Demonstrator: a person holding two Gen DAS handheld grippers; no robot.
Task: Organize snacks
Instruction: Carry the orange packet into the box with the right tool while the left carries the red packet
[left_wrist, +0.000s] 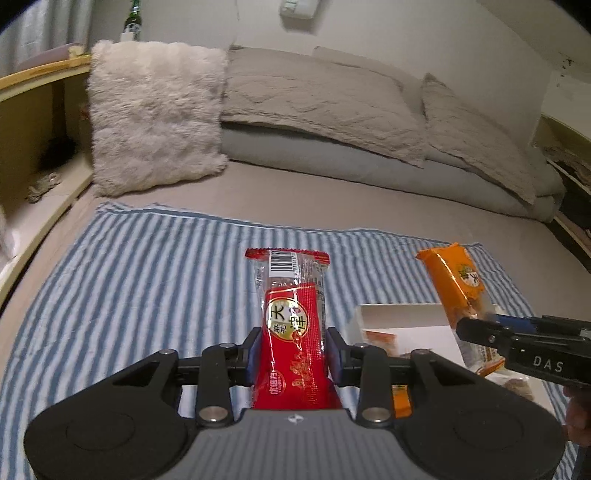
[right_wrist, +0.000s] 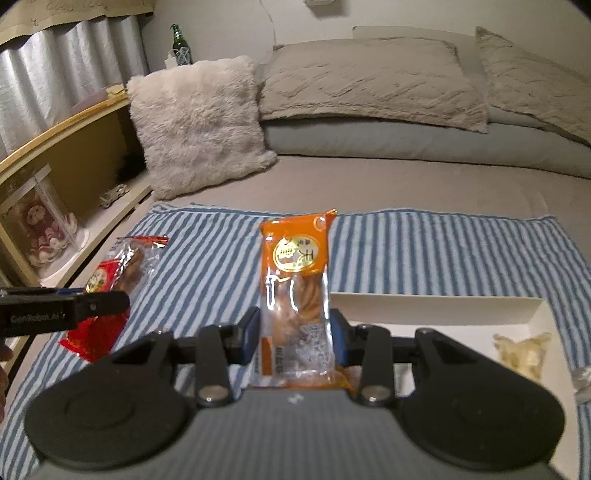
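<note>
My left gripper (left_wrist: 293, 356) is shut on a red snack packet (left_wrist: 291, 325), held upright above the blue-striped cloth (left_wrist: 147, 273). My right gripper (right_wrist: 294, 338) is shut on an orange snack packet (right_wrist: 295, 273), also held upright. Each shows in the other view: the orange packet (left_wrist: 452, 280) in the right gripper (left_wrist: 476, 325) at the right, the red packet (right_wrist: 110, 284) in the left gripper (right_wrist: 110, 301) at the left. A white box (right_wrist: 436, 310) lies on the cloth to the right, with a pale wrapped snack (right_wrist: 522, 354) inside; more packets (left_wrist: 380, 338) lie in it.
The cloth lies on a bed with a fluffy pillow (left_wrist: 155, 118) and grey pillows (left_wrist: 317, 99) at the back. A wooden shelf (right_wrist: 55, 147) runs along the left side, with a doll in a clear case (right_wrist: 37, 225). A green bottle (right_wrist: 180, 40) stands behind.
</note>
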